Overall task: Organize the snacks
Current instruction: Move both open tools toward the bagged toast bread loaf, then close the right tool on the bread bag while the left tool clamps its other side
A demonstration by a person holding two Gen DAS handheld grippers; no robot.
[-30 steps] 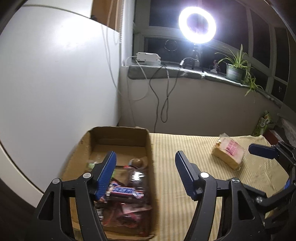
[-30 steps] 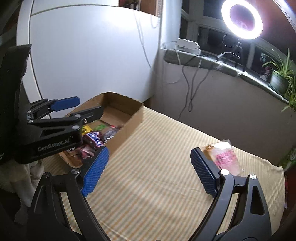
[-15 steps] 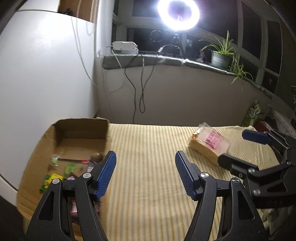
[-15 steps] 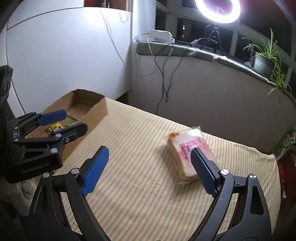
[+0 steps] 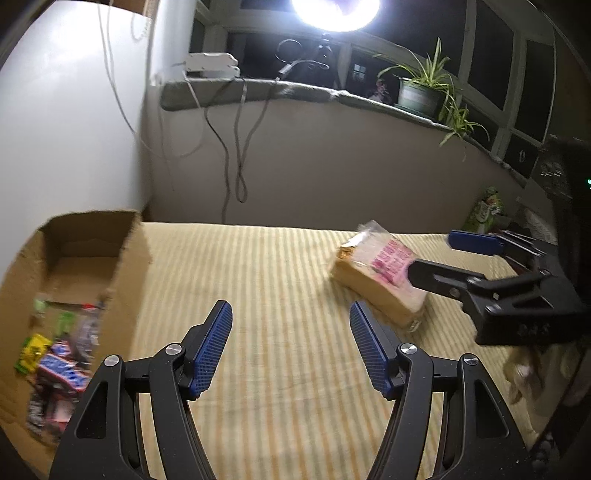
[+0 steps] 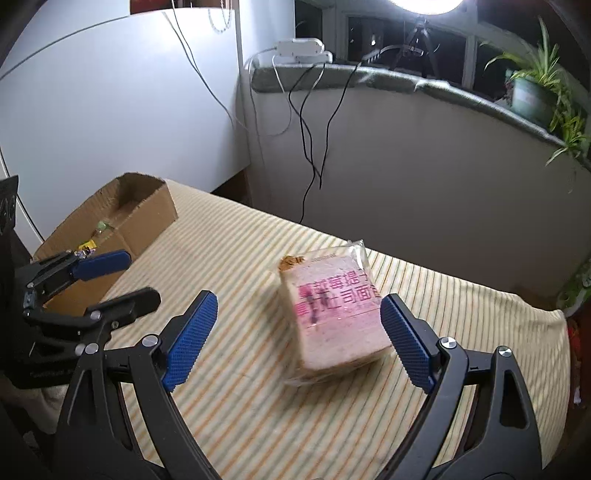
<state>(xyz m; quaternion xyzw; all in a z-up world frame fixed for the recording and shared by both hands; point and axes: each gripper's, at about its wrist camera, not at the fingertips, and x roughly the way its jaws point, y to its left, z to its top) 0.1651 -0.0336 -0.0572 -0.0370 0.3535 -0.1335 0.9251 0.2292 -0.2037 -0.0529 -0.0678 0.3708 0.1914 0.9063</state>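
Bagged sliced bread (image 6: 332, 317) in clear wrap, pink Chinese lettering (blurred, unreadable), lies on the striped bed (image 6: 258, 424). Right hand-held gripper (image 6: 299, 339) and left hand-held gripper (image 5: 291, 350) gape empty.

A striped yellow cloth (image 6: 258, 266) covers the surface. Behind it, a grey window ledge (image 5: 303, 92) holds a white power adapter (image 5: 211, 63) with dangling cables (image 5: 240, 147), a bright ring light (image 5: 334, 11) and a potted spider plant (image 5: 424, 90).
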